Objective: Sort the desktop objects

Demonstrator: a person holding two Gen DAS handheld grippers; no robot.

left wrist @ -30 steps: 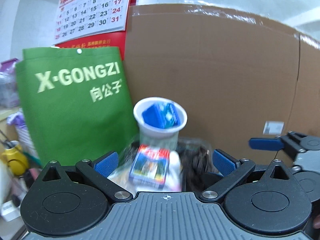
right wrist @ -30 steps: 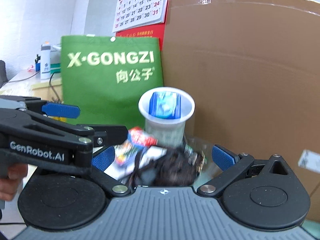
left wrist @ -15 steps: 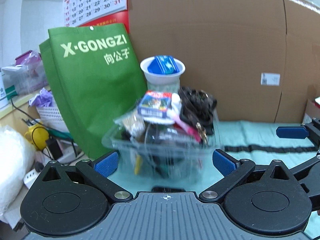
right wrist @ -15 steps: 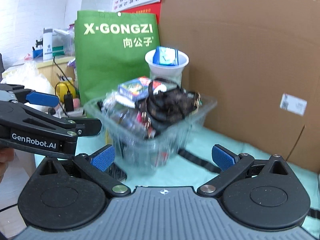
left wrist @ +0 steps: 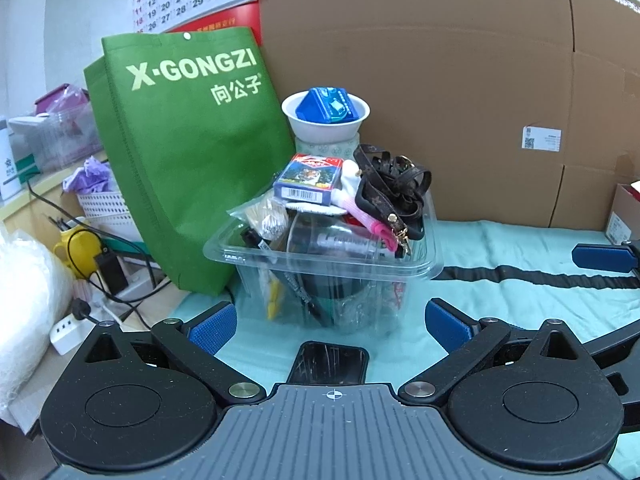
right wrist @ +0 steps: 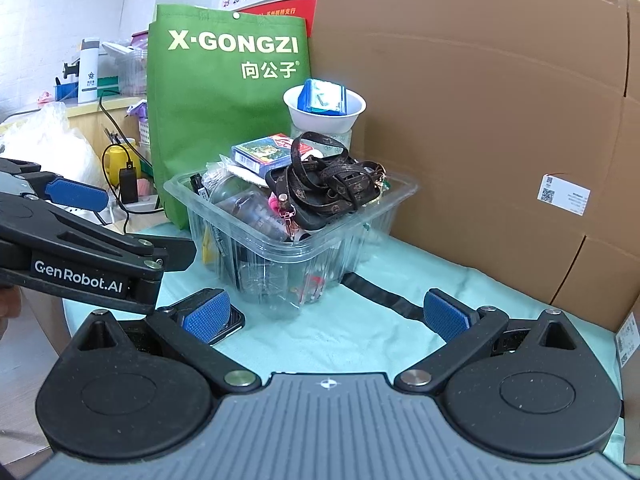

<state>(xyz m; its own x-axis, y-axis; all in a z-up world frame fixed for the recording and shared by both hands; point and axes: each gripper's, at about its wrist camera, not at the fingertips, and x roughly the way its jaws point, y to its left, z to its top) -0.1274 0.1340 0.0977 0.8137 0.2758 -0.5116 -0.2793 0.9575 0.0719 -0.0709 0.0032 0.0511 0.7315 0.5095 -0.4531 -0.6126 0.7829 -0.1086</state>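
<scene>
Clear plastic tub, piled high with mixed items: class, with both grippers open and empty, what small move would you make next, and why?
Probably ease the right gripper forward and up to the brown strap. It lies loose on top of the clear plastic tub, beside the card box, so it can lift off first. The left gripper is open, with a black phone on the cloth below it.

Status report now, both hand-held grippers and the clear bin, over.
Left hand-held gripper open, empty. Right hand-held gripper open, empty. Clear bin heaped full on the cloth, untouched. Black phone flat in front of it.
</scene>
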